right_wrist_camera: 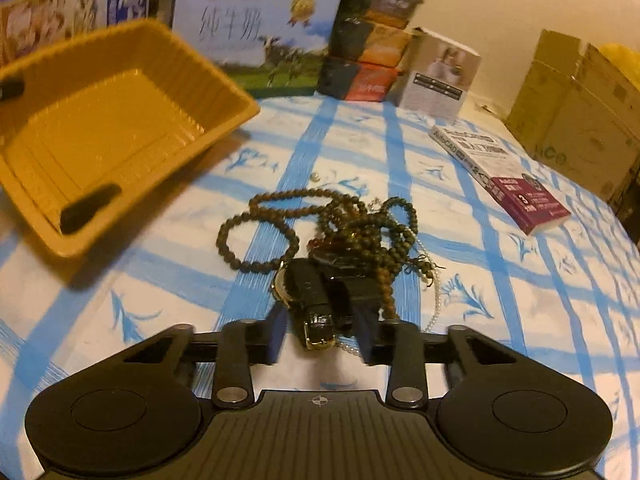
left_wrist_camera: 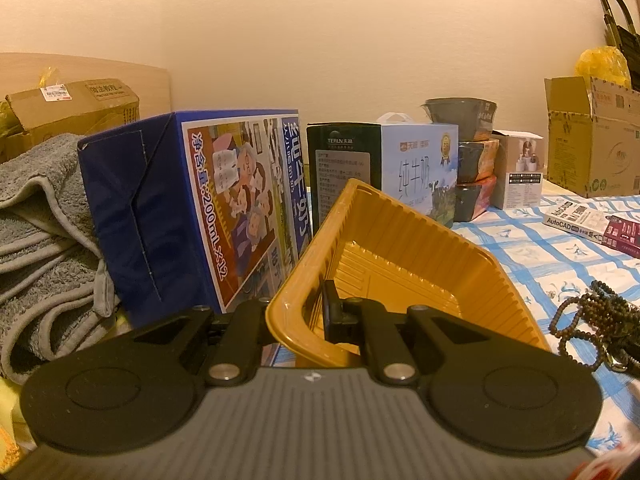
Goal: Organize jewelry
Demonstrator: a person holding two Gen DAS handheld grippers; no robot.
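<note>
Cloth [right_wrist_camera: 400,152]: white with blue checks and small blue motifs; covers the whole work surface.
Blue milk carton [left_wrist_camera: 192,208]: upright at the back left, printed with a cartoon panel; a grey towel [left_wrist_camera: 44,232] lies folded beside it.
Pale blue milk box [right_wrist_camera: 256,28]: stands behind the tray against the wall, next to a stack of dark instant-food tubs [right_wrist_camera: 368,40].
Cardboard boxes [right_wrist_camera: 572,108]: far right edge of the surface.
Tray [right_wrist_camera: 120,120]: yellow ribbed plastic, empty, tilted with its near-left rim raised off the cloth; it sits left of the jewelry and apart from it.
Books [right_wrist_camera: 500,172]: two, lying flat on the cloth to the right of the jewelry.
Left gripper [left_wrist_camera: 296,316]: jaws nearly closed, clamped on the tray rim, one finger outside the wall and one inside.
Right gripper [right_wrist_camera: 322,336]: jaws partly open, tilted down over the near end of the jewelry pile; the watch strap lies between the fingers, and contact with the pads cannot be told.
Bead strands [right_wrist_camera: 320,224]: dark brown, tangled in a heap at the middle of the cloth.
Watch [right_wrist_camera: 308,296]: black strap, gold buckle and case, at the near edge of the heap.
Pearl strand [right_wrist_camera: 434,312]: thin, white, curving along the right of the watch.
</note>
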